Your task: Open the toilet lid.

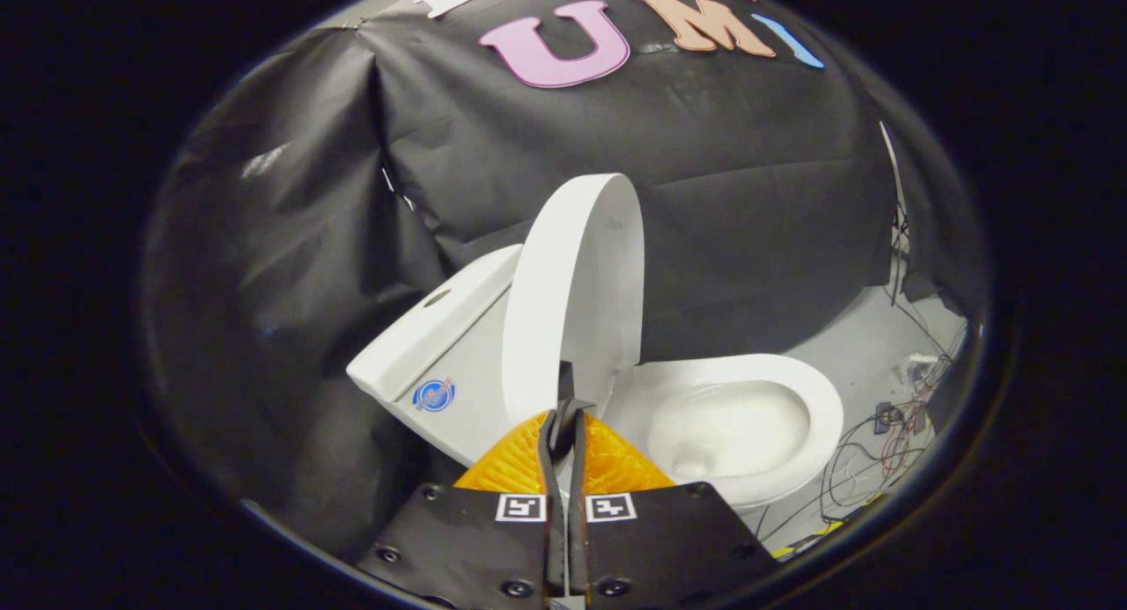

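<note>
My gripper [564, 414] has its two fingers drawn together with only a thin slit between them, their tips at the lower edge of the toilet lid [577, 289]. Whether they pinch that edge, I cannot tell. The lid stands raised, close to upright, leaning toward the tank [440, 328] just behind it. Beyond the fingers and beside the lid, the open bowl [735, 425] shows its rim and a glossy basin. Black cloth [722, 179] hangs behind the toilet as the booth's wall. Loose wires [889, 434] trail across the pale floor [867, 346] past the bowl.
</note>
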`<state>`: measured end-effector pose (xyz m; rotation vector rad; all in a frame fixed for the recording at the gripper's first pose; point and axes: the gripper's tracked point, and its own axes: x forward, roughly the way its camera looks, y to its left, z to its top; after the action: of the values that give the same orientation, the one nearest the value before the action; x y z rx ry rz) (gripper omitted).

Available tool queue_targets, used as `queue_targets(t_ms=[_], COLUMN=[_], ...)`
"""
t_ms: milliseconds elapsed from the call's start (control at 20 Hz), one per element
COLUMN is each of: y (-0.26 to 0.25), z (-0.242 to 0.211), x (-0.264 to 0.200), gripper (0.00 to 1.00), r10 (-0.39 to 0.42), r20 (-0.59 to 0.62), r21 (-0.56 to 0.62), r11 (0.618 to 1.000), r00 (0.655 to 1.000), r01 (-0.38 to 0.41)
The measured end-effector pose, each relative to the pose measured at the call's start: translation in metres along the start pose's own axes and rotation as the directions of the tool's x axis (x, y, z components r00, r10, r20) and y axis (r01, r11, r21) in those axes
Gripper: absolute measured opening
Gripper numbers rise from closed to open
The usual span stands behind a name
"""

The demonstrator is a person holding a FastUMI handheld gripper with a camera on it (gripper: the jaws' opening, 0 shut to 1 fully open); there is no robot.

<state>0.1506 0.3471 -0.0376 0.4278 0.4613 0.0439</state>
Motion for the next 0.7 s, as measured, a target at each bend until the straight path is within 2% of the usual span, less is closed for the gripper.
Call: queue_targets(t_ms=[500, 700], y=[0.007, 0.015], z=[0.0, 0.003], x=[0.001, -0.001], gripper=[0.02, 0.02], r10=[-0.026, -0.057], r20=[0.021, 0.044], r21=[-0.051, -0.087], r11=[0.998, 0.994], r00=[0.999, 0.997], r01=[0.027, 0.061])
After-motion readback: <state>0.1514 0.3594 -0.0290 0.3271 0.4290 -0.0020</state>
